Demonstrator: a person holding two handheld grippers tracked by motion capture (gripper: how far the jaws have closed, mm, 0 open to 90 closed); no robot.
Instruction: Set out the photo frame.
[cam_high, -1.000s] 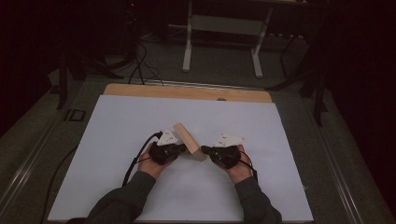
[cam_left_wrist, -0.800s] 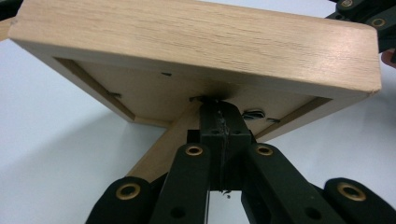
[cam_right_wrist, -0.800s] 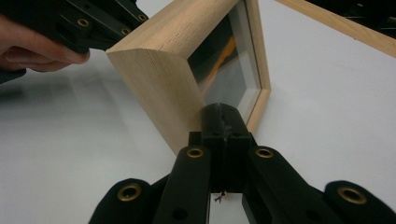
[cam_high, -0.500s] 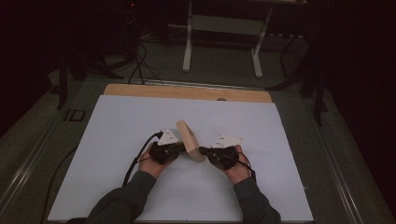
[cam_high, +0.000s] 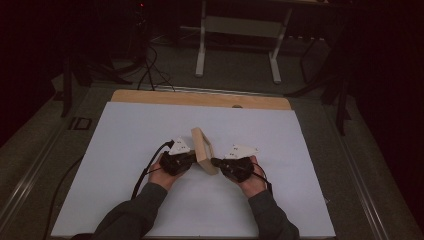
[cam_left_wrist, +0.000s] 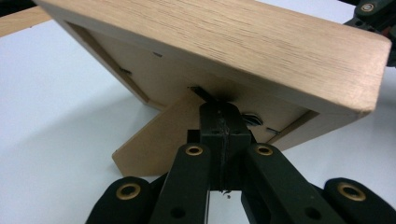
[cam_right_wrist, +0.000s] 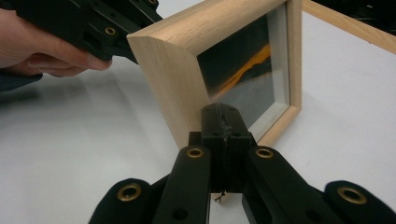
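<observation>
A light wooden picture frame (cam_high: 202, 150) stands tilted on the white table, propped on its fold-out back leg (cam_left_wrist: 149, 142). My left gripper (cam_high: 192, 159) is behind it, jaws shut, with the tips (cam_left_wrist: 220, 109) pressed against the frame's back panel beside the leg. My right gripper (cam_high: 214, 162) is at the front, also shut, its tips (cam_right_wrist: 220, 112) touching the frame's near wooden edge (cam_right_wrist: 168, 79) just below the glass (cam_right_wrist: 247, 74). Nothing is visibly pinched between either pair of jaws. The left gripper (cam_right_wrist: 93, 28) and the hand on it show beyond the frame in the right gripper view.
The white table sheet (cam_high: 125, 130) stretches out on all sides of the frame. A wooden strip (cam_high: 200, 99) runs along its far edge. Cables (cam_high: 145, 172) trail from the left gripper toward the front. Dark floor and a metal stand (cam_high: 237, 45) lie beyond.
The frame has turned a little and stands more upright between the grippers. Both hands stayed nearly in place, and the right gripper edged closer to the frame.
</observation>
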